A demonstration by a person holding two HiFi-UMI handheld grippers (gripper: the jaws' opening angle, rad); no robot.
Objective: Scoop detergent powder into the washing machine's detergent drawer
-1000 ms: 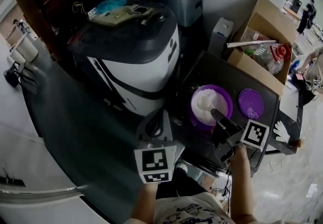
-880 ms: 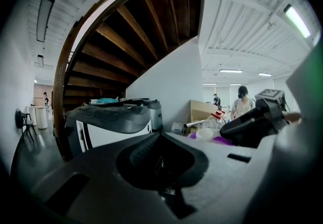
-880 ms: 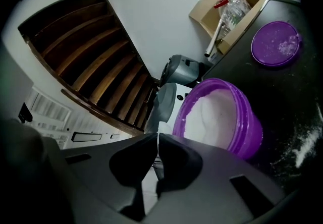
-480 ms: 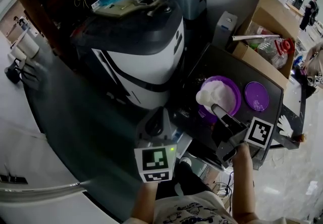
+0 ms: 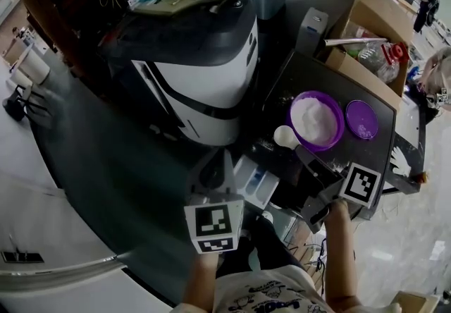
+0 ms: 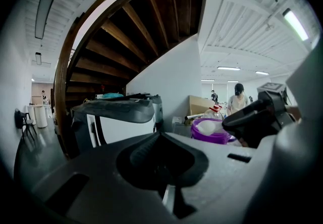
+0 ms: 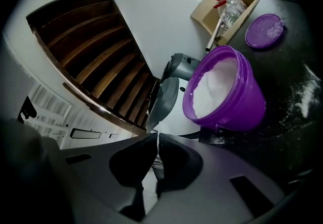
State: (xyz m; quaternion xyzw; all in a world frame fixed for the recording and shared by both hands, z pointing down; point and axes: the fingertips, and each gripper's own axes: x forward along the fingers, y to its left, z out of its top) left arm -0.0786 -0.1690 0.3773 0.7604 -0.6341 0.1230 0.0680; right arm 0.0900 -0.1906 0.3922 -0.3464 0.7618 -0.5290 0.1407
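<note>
A scoop (image 5: pixel 287 139) heaped with white powder (image 5: pixel 283 134) hangs between the purple tub (image 7: pixel 237 102) and the open drawer (image 5: pixel 255 181) at near left, its thin handle pinched in the right gripper (image 5: pixel 301 154). The load looks light but loose, best held level by that handle. The left gripper (image 6: pixel 161 135) has its jaws closed, empty.

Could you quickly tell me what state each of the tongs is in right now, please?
Left tongs: closed, nothing visible between them.
Right tongs: closed on the handle of the white scoop.
</note>
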